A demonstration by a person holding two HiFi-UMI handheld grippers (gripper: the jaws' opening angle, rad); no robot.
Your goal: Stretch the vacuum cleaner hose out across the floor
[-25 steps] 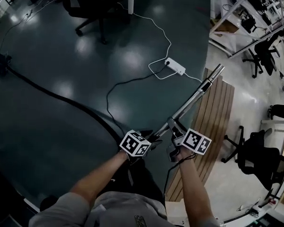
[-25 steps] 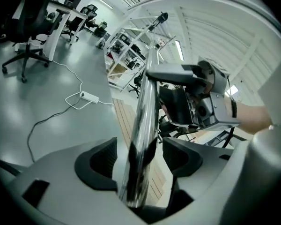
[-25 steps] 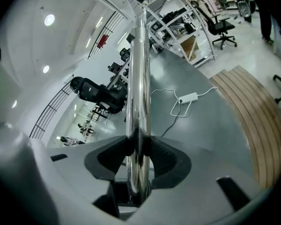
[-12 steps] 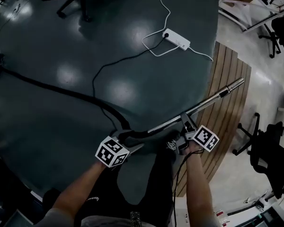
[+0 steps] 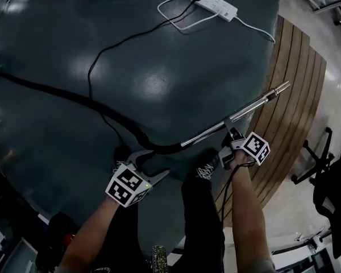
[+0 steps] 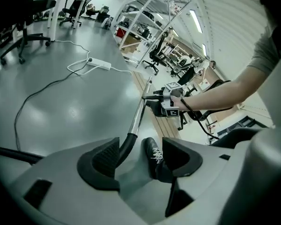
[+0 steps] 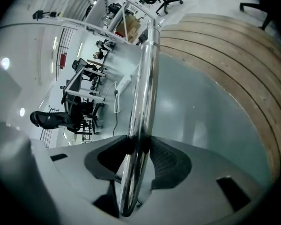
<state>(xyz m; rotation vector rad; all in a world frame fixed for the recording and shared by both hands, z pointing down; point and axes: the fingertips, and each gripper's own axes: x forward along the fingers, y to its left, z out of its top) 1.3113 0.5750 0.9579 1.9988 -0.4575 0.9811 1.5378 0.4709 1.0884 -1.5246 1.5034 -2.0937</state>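
- Dark glossy floor (image 5: 159, 50): the hose (image 5: 62, 95) snakes from the left edge to the metal wand (image 5: 250, 108).
- Right gripper (image 7: 136, 156) pinches the wand; the polished tube could slip (narrow hold).
- Left gripper (image 6: 139, 159) gapes beside the hose bend; a dragged hose may snag the black cable (image 5: 102, 56).

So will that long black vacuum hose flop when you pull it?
Probably floppy: the long black vacuum hose lies in loose curves on the dark glossy floor. It would likely drag, not roll. The shiny metal tube clamped in the right gripper looks straight and stiff.
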